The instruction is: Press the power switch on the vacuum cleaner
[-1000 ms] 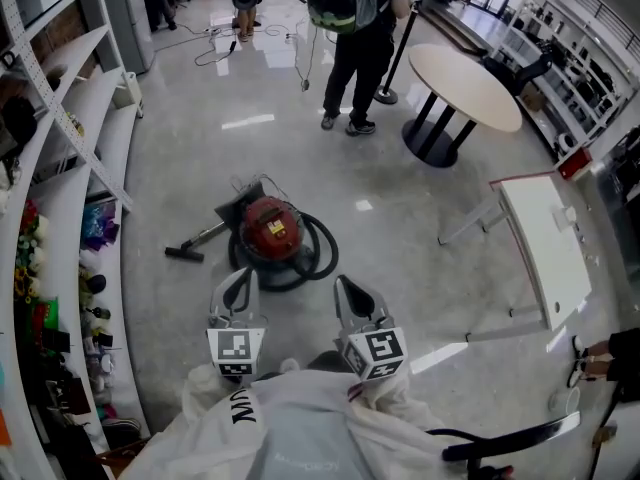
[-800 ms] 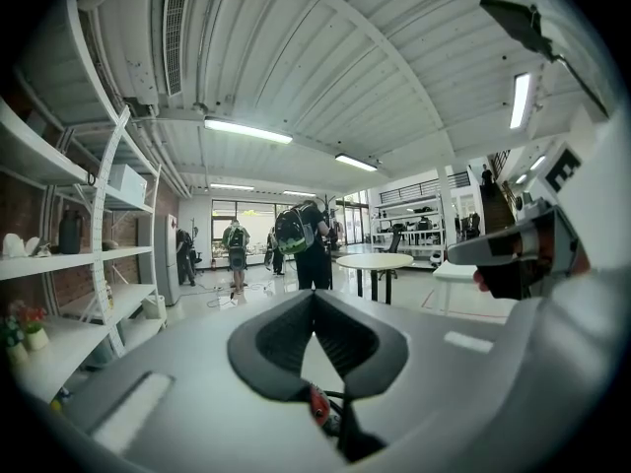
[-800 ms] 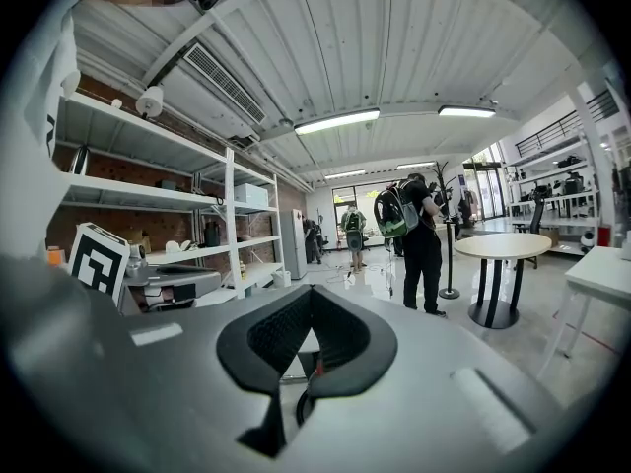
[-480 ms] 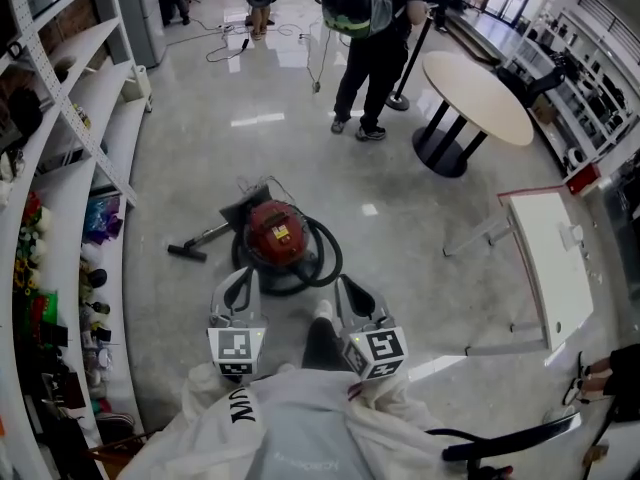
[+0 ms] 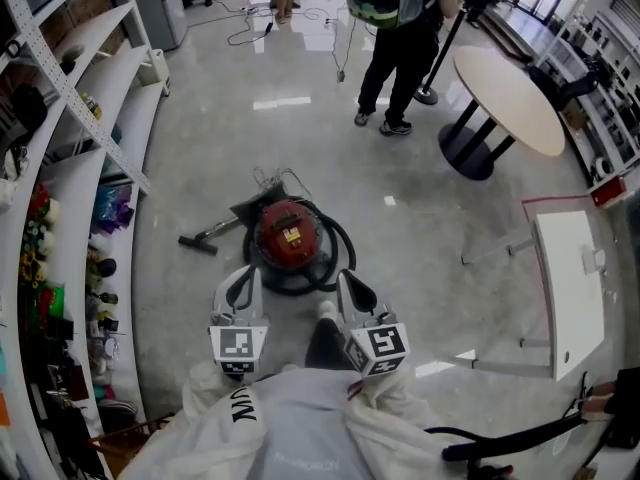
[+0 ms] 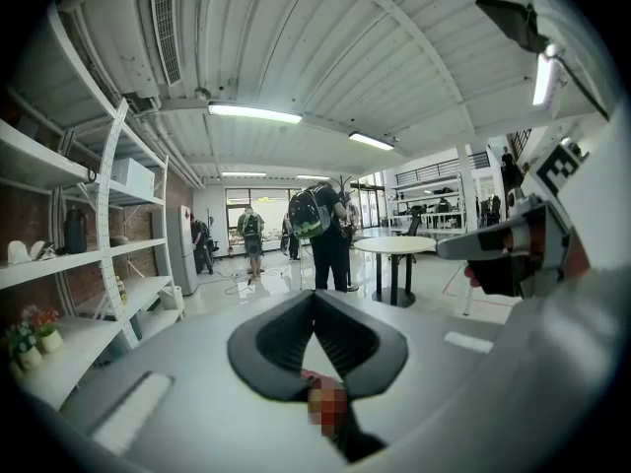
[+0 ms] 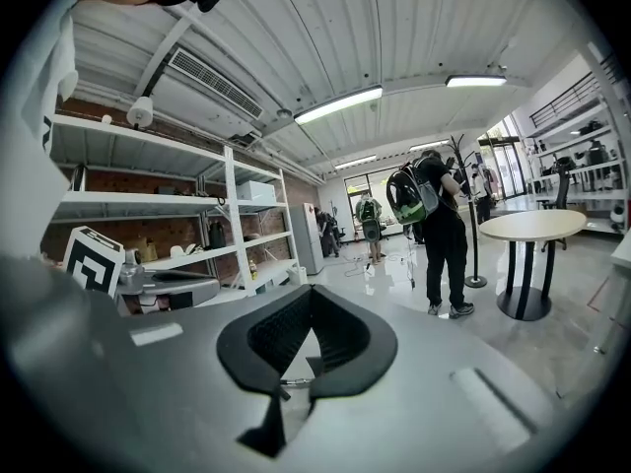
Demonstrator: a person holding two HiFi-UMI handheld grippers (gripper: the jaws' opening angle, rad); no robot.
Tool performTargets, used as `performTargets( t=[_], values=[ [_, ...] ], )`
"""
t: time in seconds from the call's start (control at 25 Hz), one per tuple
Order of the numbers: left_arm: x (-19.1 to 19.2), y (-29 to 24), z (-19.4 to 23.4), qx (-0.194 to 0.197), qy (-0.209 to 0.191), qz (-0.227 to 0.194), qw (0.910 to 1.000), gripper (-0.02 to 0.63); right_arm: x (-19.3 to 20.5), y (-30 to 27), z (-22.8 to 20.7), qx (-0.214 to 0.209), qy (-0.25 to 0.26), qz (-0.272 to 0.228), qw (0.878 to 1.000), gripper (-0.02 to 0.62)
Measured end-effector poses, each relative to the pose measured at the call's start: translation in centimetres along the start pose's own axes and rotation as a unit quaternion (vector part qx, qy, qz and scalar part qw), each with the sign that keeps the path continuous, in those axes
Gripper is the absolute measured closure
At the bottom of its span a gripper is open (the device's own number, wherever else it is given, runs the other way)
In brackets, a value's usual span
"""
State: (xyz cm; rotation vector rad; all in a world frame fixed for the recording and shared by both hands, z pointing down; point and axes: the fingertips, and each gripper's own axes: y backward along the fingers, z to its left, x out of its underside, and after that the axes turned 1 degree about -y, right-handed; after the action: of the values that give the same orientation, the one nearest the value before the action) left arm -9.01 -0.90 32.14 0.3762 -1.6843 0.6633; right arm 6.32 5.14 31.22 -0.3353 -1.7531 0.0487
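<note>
Showing whole vacuum cleaner (image 5: pixel 288 236): head view alone

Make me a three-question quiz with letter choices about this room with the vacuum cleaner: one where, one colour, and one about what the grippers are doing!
1. Where is the vacuum cleaner?
A. on the round table
B. on the floor
C. on a shelf

2. What colour is its body?
A. red
B. blue
C. yellow

3. How are the left gripper and right gripper?
A. wide open
B. shut, holding nothing
C. shut on the hose

Answers:
1 B: the head view shows it sitting on the shiny floor.
2 A: its round top is red.
3 B: in each gripper view the jaws meet at the tips with nothing between them.
</note>
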Motion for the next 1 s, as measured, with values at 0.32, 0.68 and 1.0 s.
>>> performTargets(
  t=[0.32,0.68,1.0],
  values=[
    [-1.3,-5.3,0.2,-0.018,-0.004,0.014,0.9997,0.606,-1.3,-4.4,-4.0,-0.024,-0.013,0.013,1.000,0.595],
    [-2.9,-10.2,0.2,-0.047,-0.005,0.022,0.9986,0.606,-3.3,-8.6,-7.9,-0.060,-0.013,0.019,0.998,0.595],
    [-4.0,-13.5,0.0,-0.074,-0.008,0.028,0.9969,0.606,-4.5,-11.4,-11.5,-0.081,-0.015,0.019,0.996,0.595]
  ],
)
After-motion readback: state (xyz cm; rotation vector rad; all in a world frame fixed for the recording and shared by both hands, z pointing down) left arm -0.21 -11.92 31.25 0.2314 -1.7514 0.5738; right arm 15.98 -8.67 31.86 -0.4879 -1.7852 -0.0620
